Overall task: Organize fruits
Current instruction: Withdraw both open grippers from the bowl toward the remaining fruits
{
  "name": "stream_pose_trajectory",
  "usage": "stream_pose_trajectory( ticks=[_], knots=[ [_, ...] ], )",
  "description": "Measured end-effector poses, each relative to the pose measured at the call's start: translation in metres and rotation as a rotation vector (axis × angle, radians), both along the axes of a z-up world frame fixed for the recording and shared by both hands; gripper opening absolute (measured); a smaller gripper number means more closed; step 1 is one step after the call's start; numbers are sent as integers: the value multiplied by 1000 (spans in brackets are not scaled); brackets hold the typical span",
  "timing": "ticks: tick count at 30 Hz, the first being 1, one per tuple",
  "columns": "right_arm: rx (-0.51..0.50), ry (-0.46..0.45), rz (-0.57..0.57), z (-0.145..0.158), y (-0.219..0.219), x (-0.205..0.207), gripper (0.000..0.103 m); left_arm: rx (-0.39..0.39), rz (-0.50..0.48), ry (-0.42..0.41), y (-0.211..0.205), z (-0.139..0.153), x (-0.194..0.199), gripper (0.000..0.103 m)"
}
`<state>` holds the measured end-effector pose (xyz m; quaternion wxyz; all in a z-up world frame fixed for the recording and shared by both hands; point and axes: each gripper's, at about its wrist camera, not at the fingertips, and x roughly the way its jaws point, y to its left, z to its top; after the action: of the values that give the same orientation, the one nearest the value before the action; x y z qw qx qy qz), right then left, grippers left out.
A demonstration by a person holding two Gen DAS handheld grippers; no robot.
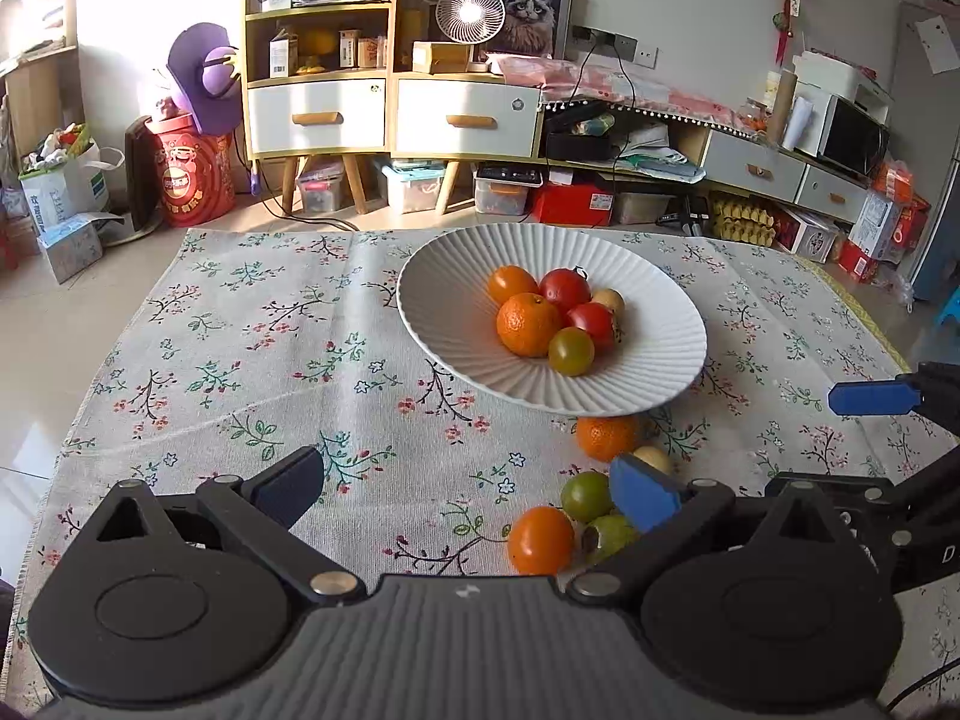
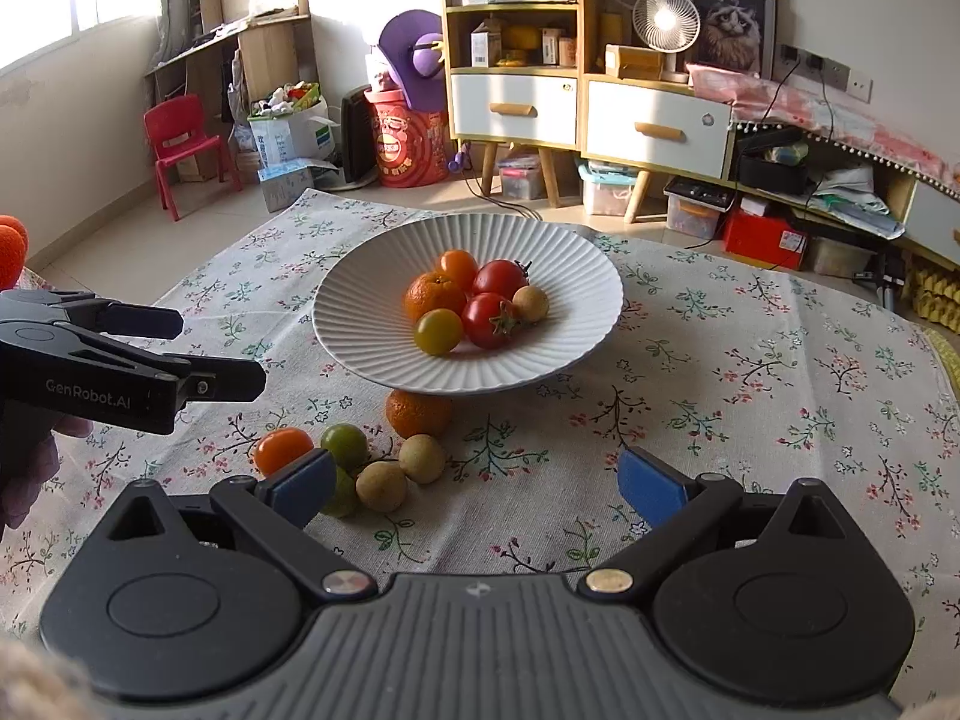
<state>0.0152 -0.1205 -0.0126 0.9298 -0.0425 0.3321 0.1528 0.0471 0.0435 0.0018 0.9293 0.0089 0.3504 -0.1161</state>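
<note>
Left tool (image 1: 468,489): spread wide, holding nothing, hovering low over the bench near the loose fruit; its right pad just over the green tomato and the pale round fruit.
Right tool (image 2: 477,483): spread wide, holding nothing, low over the bench; its left pad partly covering a green fruit in the loose group.
Plate (image 2: 360,324): white, ribbed, on the flowered cloth (image 2: 750,360) covering the bench, beyond both tools.
Fruit on plate: mandarin (image 2: 435,295), small orange tomato (image 2: 459,267), two red tomatoes (image 2: 499,278) and (image 2: 489,319), yellow-green tomato (image 2: 439,331), one pale brown round fruit (image 2: 531,303); all bunched together and touching near the middle.
Fruit off plate: second mandarin (image 2: 418,413) on the cloth, tucked partly under the near rim of the plate; orange tomato (image 2: 282,449), green tomato (image 2: 344,445) and two pale brown round fruits (image 2: 422,458), (image 2: 381,486) clustered close together just nearer than it.
Loose group, left view: orange tomato (image 1: 540,540) nearest the camera, green tomato (image 1: 587,495) behind it, mandarin (image 1: 606,437) by the rim.
</note>
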Motion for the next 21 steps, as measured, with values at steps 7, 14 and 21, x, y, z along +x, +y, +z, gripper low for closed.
stream_pose_trajectory(
  ticks=[7,14,21],
  knots=[
    [13,4,-15,-11,3,-13,102,22,-30,26,6,-22,-16,93],
    [-21,5,19,-19,5,-24,102,38,-32,54,12,-36,-26,93],
    [-24,31,31,-28,9,-33,102,21,-48,61,11,-37,-34,93]
  ],
)
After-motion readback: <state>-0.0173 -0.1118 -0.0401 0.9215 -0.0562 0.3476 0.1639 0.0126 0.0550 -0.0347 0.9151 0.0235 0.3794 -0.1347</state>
